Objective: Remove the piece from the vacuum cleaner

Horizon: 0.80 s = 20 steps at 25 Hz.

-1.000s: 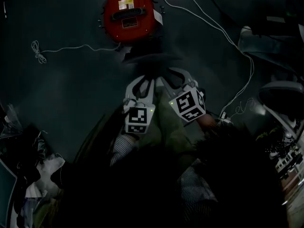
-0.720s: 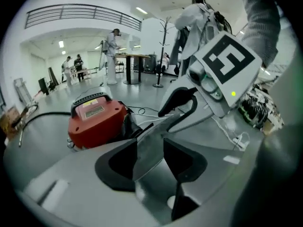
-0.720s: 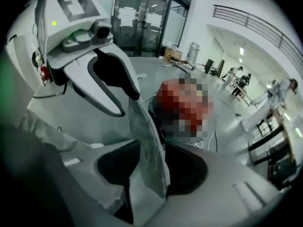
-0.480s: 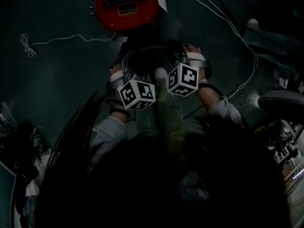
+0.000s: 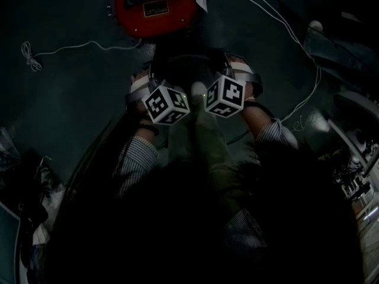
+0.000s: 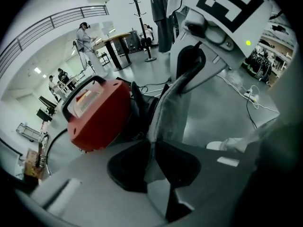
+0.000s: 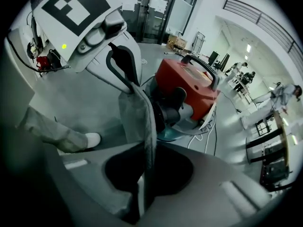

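Observation:
The red vacuum cleaner (image 5: 155, 5) sits on the dark floor at the top of the head view, seen also in the left gripper view (image 6: 97, 115) and the right gripper view (image 7: 189, 86). Just below it a grey fabric piece (image 6: 173, 112) stretches between my two grippers, attached at the vacuum's dark opening. My left gripper (image 6: 152, 143) has just been closing, and its jaws pinch one edge of the fabric. My right gripper (image 7: 147, 148) has likewise been closing onto the other edge of the same piece (image 7: 137, 112). In the head view both marker cubes stand side by side below the vacuum.
White cables (image 5: 278, 34) run across the floor to the right, and a coiled cord (image 5: 28, 55) lies at left. A shoe (image 7: 90, 138) stands near the grippers. Clutter lines the left and right edges. People and tables (image 6: 85, 34) are far behind.
Both grippers have moved up the picture towards the vacuum, rolled so that their cubes face up, and come to hold the fabric piece. The vacuum sits nearer the top edge.

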Motion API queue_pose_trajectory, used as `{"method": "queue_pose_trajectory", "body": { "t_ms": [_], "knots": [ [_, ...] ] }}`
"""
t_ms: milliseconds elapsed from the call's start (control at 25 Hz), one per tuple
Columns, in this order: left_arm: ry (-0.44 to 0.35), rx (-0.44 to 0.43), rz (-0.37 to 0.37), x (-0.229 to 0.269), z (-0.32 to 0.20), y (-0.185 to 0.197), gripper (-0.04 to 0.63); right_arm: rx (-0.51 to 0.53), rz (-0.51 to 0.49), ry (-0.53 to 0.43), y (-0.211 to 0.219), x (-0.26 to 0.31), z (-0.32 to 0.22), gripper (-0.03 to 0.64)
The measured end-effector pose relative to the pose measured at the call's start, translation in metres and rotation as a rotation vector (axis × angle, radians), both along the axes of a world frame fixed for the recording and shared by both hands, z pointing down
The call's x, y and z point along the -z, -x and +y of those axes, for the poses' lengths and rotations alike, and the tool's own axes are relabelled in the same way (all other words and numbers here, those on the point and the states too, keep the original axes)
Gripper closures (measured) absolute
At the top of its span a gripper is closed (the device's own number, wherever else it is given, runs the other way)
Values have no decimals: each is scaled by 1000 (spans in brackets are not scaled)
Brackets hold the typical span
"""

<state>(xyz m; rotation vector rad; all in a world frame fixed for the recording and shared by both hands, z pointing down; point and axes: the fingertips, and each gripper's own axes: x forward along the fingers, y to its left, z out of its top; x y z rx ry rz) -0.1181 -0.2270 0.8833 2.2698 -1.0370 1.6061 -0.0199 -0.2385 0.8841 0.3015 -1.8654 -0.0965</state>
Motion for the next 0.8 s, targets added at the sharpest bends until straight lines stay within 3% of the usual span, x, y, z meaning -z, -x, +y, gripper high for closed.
{"method": "queue_pose_trajectory", "body": {
  "t_ms": [280,480,800],
  "knots": [
    [62,48,53,3,18,1,563,-16,-17,14,1,8,10,601],
    [62,57,72,16,27,-2,565,-6,-15,11,-1,20,20,603],
    [15,145,131,92,52,-13,565,-77,-35,-23,-11,89,36,603]
  ]
}}
